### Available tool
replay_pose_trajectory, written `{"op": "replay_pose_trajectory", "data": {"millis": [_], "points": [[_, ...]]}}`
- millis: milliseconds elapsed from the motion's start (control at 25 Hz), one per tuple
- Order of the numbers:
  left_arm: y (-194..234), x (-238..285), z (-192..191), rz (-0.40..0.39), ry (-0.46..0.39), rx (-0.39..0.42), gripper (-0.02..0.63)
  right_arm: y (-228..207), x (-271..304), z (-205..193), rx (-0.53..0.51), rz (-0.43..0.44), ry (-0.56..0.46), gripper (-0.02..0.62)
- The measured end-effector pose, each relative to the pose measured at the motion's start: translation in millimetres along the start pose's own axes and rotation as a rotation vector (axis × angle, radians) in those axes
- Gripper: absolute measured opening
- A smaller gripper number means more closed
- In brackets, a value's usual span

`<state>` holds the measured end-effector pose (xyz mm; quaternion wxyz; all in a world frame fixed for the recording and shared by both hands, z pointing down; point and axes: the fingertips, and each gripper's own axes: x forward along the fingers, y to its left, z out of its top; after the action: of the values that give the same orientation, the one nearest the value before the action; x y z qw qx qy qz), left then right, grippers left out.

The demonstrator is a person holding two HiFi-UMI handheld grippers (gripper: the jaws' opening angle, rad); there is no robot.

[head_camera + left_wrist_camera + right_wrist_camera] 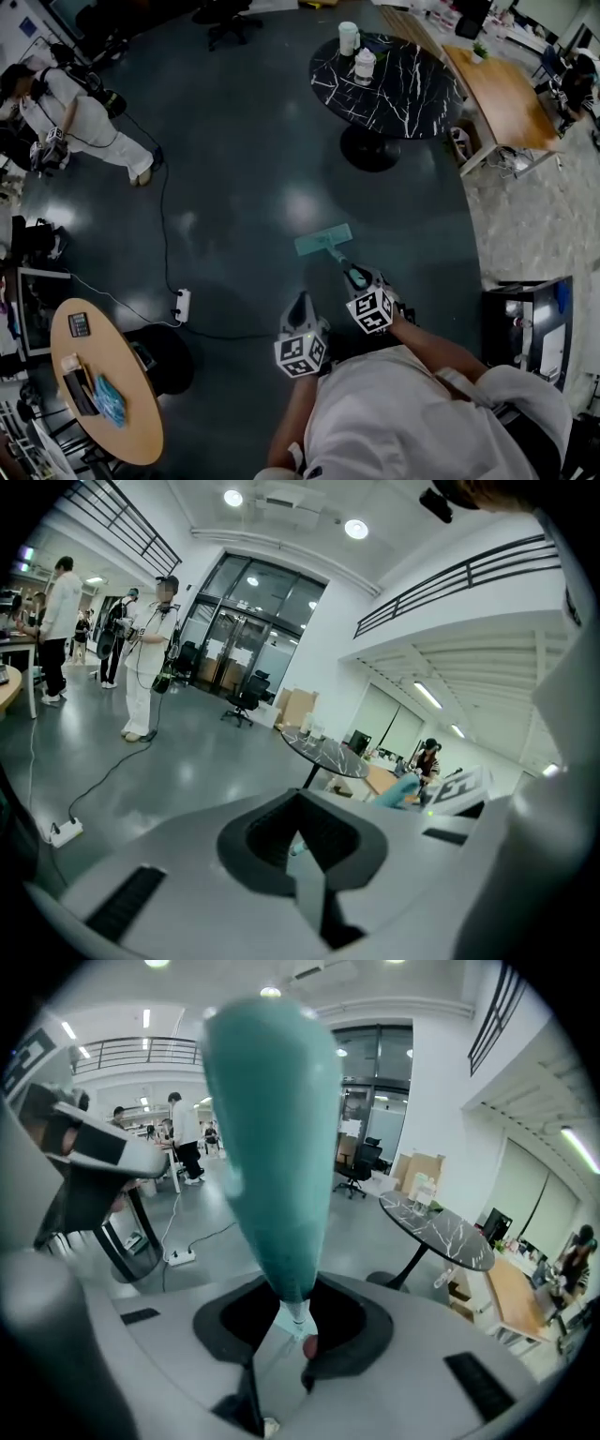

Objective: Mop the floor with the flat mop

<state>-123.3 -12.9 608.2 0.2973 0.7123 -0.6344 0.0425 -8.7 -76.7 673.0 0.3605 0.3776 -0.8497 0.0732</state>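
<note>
The flat mop's teal head [323, 239] lies on the dark floor ahead of me, and its thin handle slopes back to my right gripper [357, 278]. In the right gripper view the thick teal mop grip [272, 1138] fills the middle, with my right gripper [295, 1321] shut on the handle just below it. My left gripper [300, 307] hangs to the left of the mop, apart from it. Its jaws [300, 846] look shut with nothing held. From the left gripper view the teal grip [398, 789] shows at the right.
A black marble round table [412, 103] with cups stands ahead on the right, next to a wooden table [506, 103]. A power strip [183, 303] and its cable lie on the floor at the left. A round wooden table [131, 412] and a person [80, 122] are further left.
</note>
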Motion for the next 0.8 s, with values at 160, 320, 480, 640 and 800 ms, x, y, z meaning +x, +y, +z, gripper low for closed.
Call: {"op": "replay_pose_trajectory", "data": {"millis": [160,320,480,640,800], "points": [[7.3,1.8,1.9,0.012,0.001,-0.004,0.005,-19.1,28.8,40.1,0.019,-0.024,-0.071,0.104],[12.2,1.8,1.0,0.032,0.000,-0.020,0.005,-28.9,39.6,56.8,0.050,-0.012,-0.081,0.104],[16.5,-0.4,6.2,0.045,-0.014,-0.014,0.005,-22.7,31.6,44.0,0.033,0.016,-0.044,0.104],[18.3,-1.1,7.8,0.054,-0.021,-0.019,0.005,-18.7,22.3,30.1,0.035,0.025,-0.012,0.106],[9.5,0.9,8.7,0.043,-0.027,-0.014,0.005,-19.2,15.6,18.4,0.041,0.031,0.002,0.106]]}}
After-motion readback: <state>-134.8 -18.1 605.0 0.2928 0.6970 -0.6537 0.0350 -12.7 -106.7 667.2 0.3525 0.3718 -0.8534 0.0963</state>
